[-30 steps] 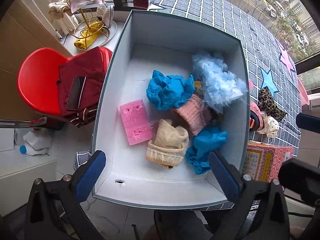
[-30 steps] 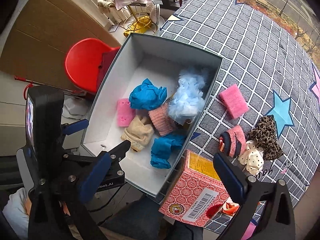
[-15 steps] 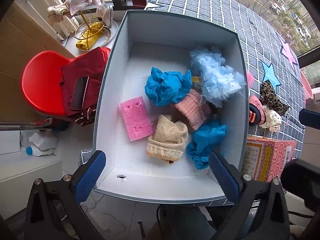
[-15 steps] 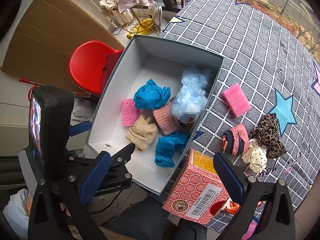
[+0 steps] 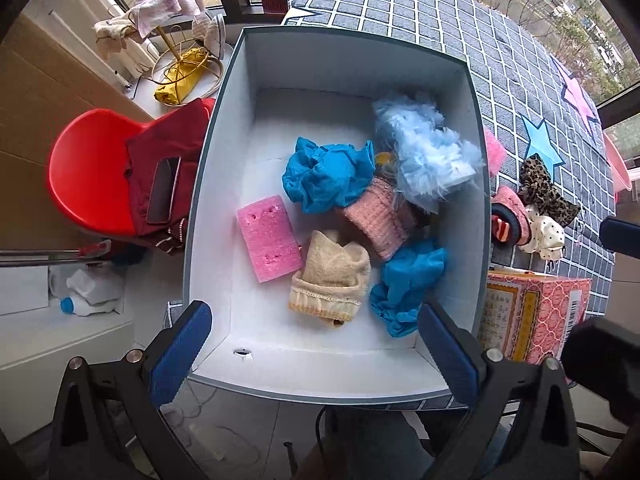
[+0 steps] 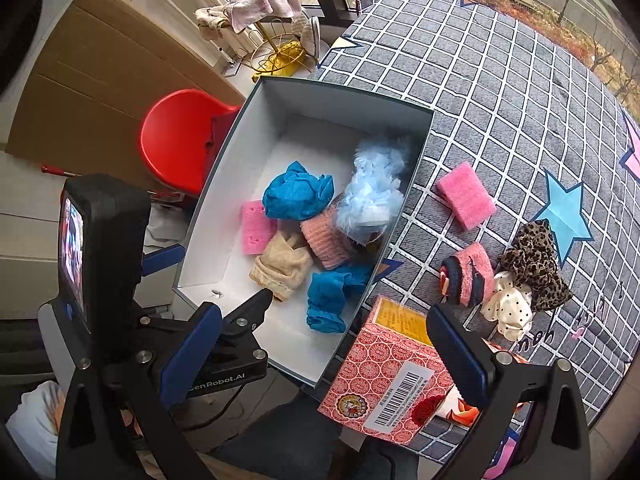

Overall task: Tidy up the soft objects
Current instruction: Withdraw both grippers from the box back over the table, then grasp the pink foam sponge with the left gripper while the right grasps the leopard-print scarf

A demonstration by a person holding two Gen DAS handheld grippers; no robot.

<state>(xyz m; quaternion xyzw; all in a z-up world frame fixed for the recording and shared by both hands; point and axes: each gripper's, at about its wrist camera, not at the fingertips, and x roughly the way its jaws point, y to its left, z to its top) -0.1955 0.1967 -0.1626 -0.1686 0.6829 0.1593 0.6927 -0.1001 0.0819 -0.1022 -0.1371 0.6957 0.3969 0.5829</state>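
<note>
Clearly, "GenRobot.AI" marks the left tongs point(image 6: 224, 334); both tongs point(image 6: 324, 344) spread, empty.

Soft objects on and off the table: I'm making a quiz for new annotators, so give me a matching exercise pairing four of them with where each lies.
Things:
1. pink sponge with holes
2. plain pink sponge
3. leopard-print scrunchie
4. beige knit sock

Places:
A. on the checked cloth, alone, just right of the box
B. on the box floor, left of the other soft things
C. in the box, between the holed sponge and a blue cloth
D. on the checked cloth beside the polka-dot scrunchie

Pairs: 1-B, 2-A, 3-D, 4-C
</note>
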